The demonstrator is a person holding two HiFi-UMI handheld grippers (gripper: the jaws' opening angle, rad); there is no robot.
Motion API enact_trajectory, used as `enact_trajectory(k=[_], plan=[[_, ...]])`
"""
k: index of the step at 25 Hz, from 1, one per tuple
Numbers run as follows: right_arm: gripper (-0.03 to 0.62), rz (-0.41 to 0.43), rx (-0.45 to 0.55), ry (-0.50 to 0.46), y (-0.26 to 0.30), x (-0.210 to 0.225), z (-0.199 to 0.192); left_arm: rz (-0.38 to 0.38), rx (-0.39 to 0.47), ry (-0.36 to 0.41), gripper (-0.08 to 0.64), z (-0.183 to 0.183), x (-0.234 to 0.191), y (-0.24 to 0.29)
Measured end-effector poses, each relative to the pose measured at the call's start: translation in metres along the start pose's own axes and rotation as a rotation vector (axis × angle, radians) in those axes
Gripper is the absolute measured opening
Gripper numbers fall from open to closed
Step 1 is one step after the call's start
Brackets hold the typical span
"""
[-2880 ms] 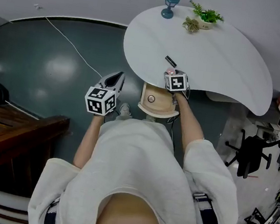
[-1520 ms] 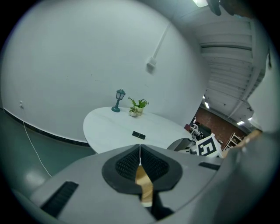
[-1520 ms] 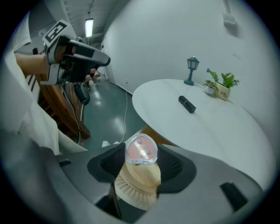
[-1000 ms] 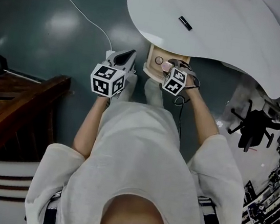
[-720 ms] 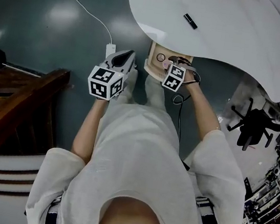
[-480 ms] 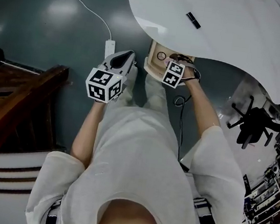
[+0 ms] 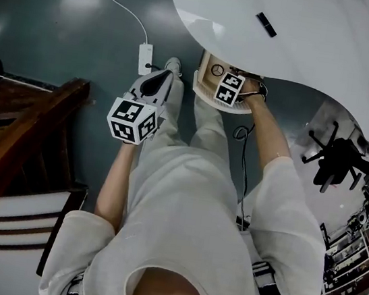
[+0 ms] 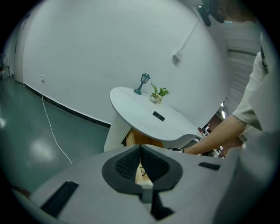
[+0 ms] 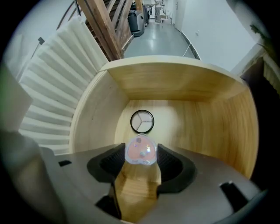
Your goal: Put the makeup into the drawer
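- Right hand-held gripper [image 9: 141, 153]: pinching pink heart makeup [image 9: 140, 148] over open drawer [image 9: 183, 83], clear of its walls.
- Drawer floor: 1 round compact [image 9: 142, 121]; bare wood around it.
- Left hand-held gripper [image 8: 140, 151]: jaws pressed together, empty.

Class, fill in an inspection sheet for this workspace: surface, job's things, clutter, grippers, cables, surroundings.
Surface: white curved table, open wooden drawer under its edge.
Job's things: pink heart-shaped case above drawer floor; round compact lying in drawer; black tube on table.
Clutter: small lamp, potted plant at table's far end.
Grippers: right gripper shut on the case, pointing down; left gripper shut, empty.
Cables: white power block with cable on floor; black cable by the person's leg.
Surroundings: wooden stairs, office chair.
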State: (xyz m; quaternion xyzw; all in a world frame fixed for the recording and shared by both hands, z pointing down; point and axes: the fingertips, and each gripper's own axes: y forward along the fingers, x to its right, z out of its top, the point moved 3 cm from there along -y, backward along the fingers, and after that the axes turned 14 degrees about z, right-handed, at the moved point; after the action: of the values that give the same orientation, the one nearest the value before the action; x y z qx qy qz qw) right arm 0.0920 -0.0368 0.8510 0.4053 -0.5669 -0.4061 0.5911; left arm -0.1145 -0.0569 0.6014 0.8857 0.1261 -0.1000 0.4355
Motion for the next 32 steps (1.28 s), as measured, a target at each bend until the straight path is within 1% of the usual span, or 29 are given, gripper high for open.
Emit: enact_trajectory(k=[6,11,17,18,20,22,26,32], plan=[[0.229,0.017,-0.031,0.015,0.018,0.007,0.002,0.022,-0.019,-0.032,0.012,-0.012,-0.012,0.003],[0.229,0.016,-0.049,0.037,0.029,0.011,0.002,0.033,-0.037,-0.043,0.012,-0.021,-0.019,0.005],[0.231,0.002,-0.013,0.034,0.03,0.012,0.002,0.033,-0.043,-0.04,0.012,-0.025,-0.021,0.007],[0.245,0.004,-0.004,0.032,0.029,0.011,0.003,0.032,-0.041,-0.038,0.012,-0.024,-0.019,0.006],[0.249,0.002,0.01,0.026,0.024,0.009,0.005,0.029,-0.036,-0.033,0.012,-0.023,-0.016,0.005],[0.238,-0.01,0.025,0.013,0.018,0.007,0.009,0.027,-0.031,-0.025,0.012,-0.022,-0.013,0.001],[0.239,-0.035,0.052,-0.002,0.002,-0.002,0.015,0.024,-0.018,-0.01,0.012,-0.019,-0.007,-0.008],[0.235,-0.107,0.087,-0.036,-0.033,-0.021,0.017,0.007,0.031,0.034,0.012,-0.001,0.006,-0.023]])
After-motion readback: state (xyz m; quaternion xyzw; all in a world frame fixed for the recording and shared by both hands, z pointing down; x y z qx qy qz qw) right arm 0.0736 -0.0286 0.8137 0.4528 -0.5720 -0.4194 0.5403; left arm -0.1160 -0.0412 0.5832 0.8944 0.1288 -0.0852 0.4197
